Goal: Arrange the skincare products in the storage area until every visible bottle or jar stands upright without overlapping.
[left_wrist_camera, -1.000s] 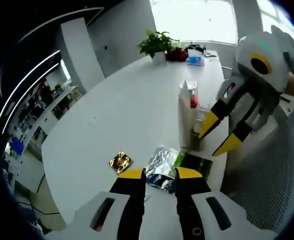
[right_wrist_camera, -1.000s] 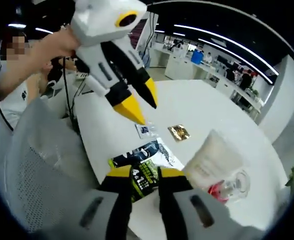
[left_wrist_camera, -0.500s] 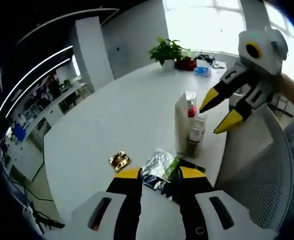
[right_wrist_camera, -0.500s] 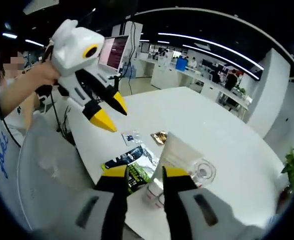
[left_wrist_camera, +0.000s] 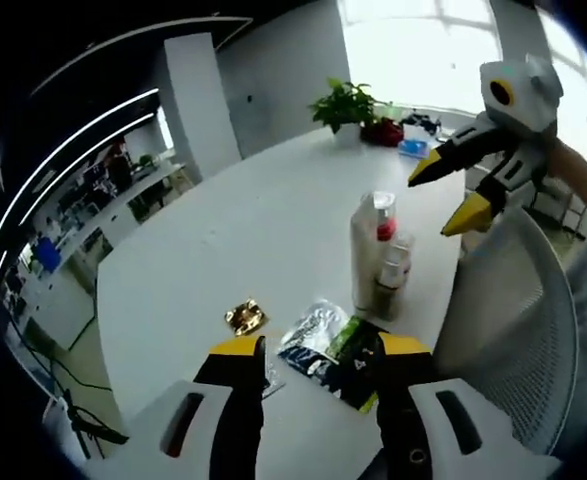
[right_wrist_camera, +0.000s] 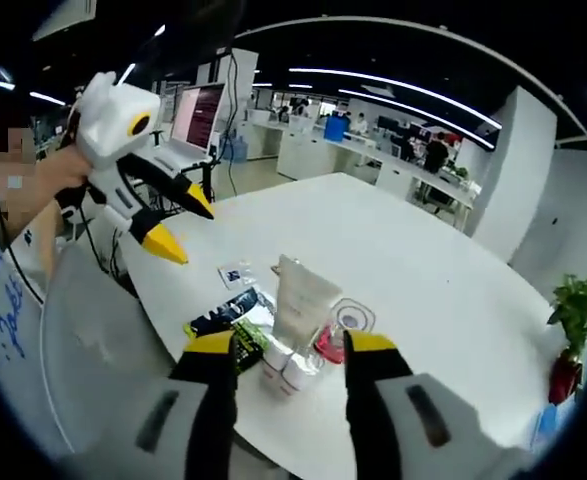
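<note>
A white tube [left_wrist_camera: 366, 250] stands upright near the edge of the white table [left_wrist_camera: 253, 210]. Tight beside it are a clear bottle with red contents [left_wrist_camera: 384, 222] and a small white-capped bottle [left_wrist_camera: 392, 274]. The same tube [right_wrist_camera: 301, 298], clear bottle [right_wrist_camera: 339, 330] and small capped bottles [right_wrist_camera: 284, 368] show in the right gripper view. Flat on the table lie a gold sachet [left_wrist_camera: 245, 317], a silver packet [left_wrist_camera: 311, 335] and a green-black packet [left_wrist_camera: 359, 356]. My left gripper [left_wrist_camera: 320, 350] is open and holds nothing, short of the packets. My right gripper [right_wrist_camera: 291, 350] is open, back from the bottles.
A mesh chair back [left_wrist_camera: 513, 330] stands against the table edge beside the products. A potted plant [left_wrist_camera: 348, 100] and small items sit at the far end. A small white sachet [right_wrist_camera: 235, 273] lies near the packets. The right gripper [left_wrist_camera: 445, 192] hovers above the chair.
Both grippers have drawn back and away from the products, and both sets of jaws have spread wider. The tube and bottles stay standing where they were.
</note>
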